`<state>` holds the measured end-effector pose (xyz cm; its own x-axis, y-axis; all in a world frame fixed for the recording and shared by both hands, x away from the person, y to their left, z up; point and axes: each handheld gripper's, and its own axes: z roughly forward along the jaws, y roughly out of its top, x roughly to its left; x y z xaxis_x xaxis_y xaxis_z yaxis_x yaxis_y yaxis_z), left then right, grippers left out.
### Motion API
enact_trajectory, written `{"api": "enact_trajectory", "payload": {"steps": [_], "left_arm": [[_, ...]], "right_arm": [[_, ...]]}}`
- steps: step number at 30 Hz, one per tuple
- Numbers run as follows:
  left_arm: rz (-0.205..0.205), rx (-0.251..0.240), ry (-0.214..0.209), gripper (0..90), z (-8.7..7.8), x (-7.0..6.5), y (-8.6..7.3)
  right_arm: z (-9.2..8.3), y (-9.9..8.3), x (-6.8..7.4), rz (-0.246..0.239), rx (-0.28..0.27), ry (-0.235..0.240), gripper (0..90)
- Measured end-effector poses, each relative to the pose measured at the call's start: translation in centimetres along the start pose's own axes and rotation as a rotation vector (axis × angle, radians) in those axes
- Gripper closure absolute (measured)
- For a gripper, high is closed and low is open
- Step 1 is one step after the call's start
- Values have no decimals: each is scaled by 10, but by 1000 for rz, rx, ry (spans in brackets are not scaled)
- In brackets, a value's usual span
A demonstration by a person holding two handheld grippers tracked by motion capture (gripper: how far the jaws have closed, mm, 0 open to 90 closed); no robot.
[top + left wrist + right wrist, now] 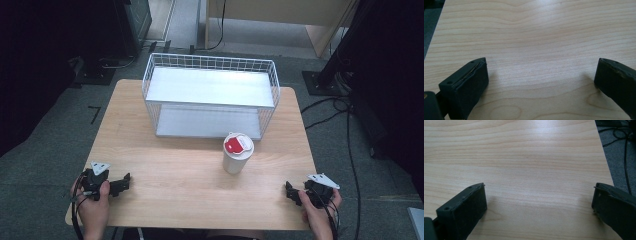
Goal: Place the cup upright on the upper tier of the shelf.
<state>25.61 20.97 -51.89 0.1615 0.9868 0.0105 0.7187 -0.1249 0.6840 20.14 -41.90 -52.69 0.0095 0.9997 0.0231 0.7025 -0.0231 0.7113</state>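
Note:
A white cup with a red-and-white lid (238, 152) stands upright on the wooden table (190, 175), right of centre, just in front of a white wire shelf rack (210, 95). My left gripper (125, 182) rests at the table's front left corner, held by a hand, jaws wide apart with bare wood between them (541, 75). My right gripper (291, 192) sits at the front right corner, also open over bare wood (539, 197). Both are well clear of the cup.
The two-level wire rack takes up the back middle of the table, both shelves bare. Black cables (350, 130) trail on the grey floor to the right. A black stand base (325, 80) sits at the back right.

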Motion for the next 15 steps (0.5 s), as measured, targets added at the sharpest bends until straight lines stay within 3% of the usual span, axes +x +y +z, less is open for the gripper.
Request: {"api": "enact_trajectory", "payload": {"steps": [7,12,15], "left_arm": [[-1,0,0,0,0,0,0],[-1,0,0,0,0,0,0],[-1,0,0,0,0,0,0]], "right_arm": [[-1,1,2,13,13,-15,1],[-8,8,16,7,-39,45,1],[-9,11,22,1,-51,55,1]]}}
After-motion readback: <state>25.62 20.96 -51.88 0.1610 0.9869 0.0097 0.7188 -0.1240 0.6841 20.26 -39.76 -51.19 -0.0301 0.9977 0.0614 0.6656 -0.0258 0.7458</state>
